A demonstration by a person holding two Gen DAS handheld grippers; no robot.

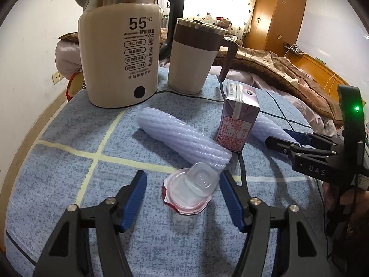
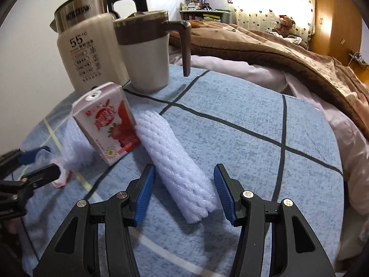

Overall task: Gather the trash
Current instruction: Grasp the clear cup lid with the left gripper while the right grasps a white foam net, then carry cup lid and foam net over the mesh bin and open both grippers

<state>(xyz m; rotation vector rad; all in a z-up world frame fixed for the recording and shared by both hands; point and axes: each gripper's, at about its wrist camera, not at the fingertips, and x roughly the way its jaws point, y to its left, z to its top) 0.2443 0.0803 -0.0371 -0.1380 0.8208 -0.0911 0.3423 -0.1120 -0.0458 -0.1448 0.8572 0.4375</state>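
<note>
Covering the whole desk [image 1: 69,157] is a blue checked cloth, so the desk's own surface is hidden, and beyond it a bed [image 2: 265,46] with a brown blanket fills the background. At the back of the desk stands a cream electric kettle [image 1: 120,55], its top cut off by the left view's edge, with a lidded cream and brown mug [image 1: 193,55] just beside it. A thin dark cord [image 1: 242,168] runs across the cloth, partly lost behind the trash. Two white foam net sleeves lie flat: the left foam sleeve [image 1: 184,138] runs from near the kettle towards the left gripper, and the right foam sleeve [image 2: 182,175] is half hidden in the left view behind an upright pink strawberry drink carton [image 2: 110,127] that touches it. The right gripper [image 2: 184,194] straddles that sleeve's near end, jaws moderately wide, pads beside the foam but not pressing it. The left gripper [image 1: 183,198] stands half open around a clear jelly cup [image 1: 193,189], tipped over on its torn red-edged lid, with gaps on both sides. In the right view this cup is blurred and barely legible.
</note>
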